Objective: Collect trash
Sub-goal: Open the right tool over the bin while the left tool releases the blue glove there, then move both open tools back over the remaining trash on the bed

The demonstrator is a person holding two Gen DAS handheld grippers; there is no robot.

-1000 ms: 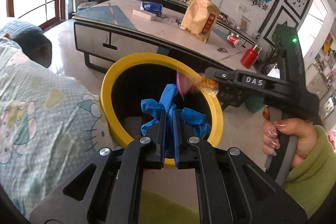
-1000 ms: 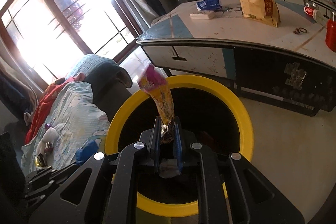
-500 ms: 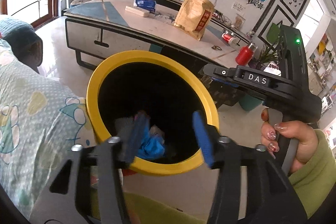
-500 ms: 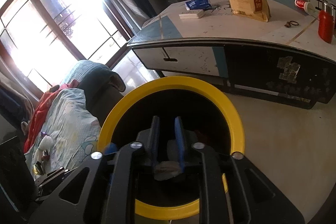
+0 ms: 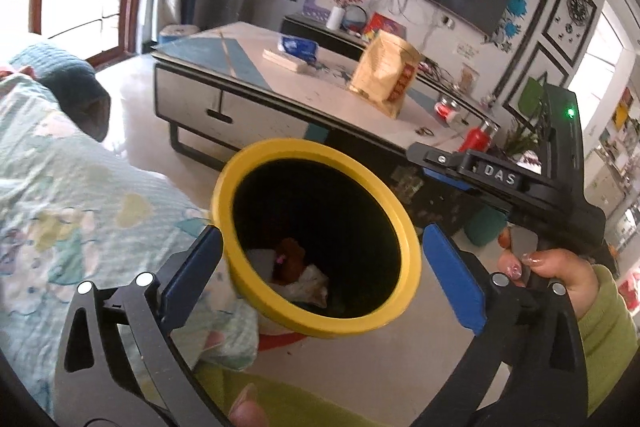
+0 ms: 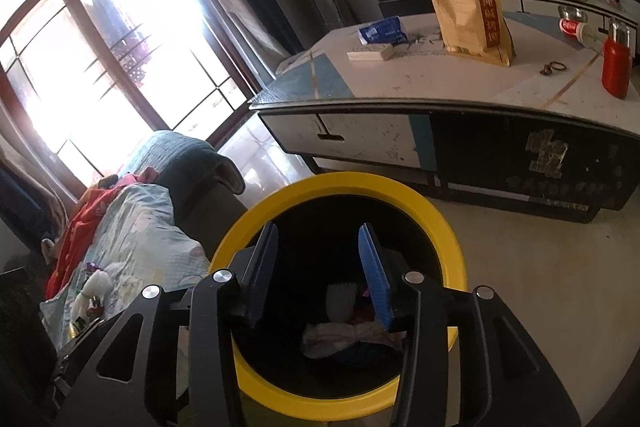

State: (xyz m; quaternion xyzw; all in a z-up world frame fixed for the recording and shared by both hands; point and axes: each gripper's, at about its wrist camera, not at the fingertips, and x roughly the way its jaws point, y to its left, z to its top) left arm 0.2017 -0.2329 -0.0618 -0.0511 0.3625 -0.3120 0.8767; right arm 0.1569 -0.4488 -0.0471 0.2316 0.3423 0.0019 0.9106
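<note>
The left gripper point(image 5: 320, 275) no longer holds the blue glove it clamped a second ago; its jaws now stand wide apart, one on each side of the yellow-rimmed bin point(image 5: 404, 227). The right gripper point(image 6: 318, 271) has let go of the snack wrapper, and its jaws are also apart above the bin point(image 6: 452, 239). The dropped trash point(image 6: 348, 335) lies at the bin's bottom, below the right jaws. The desk point(image 6: 460, 79) stands beyond the bin.
</note>
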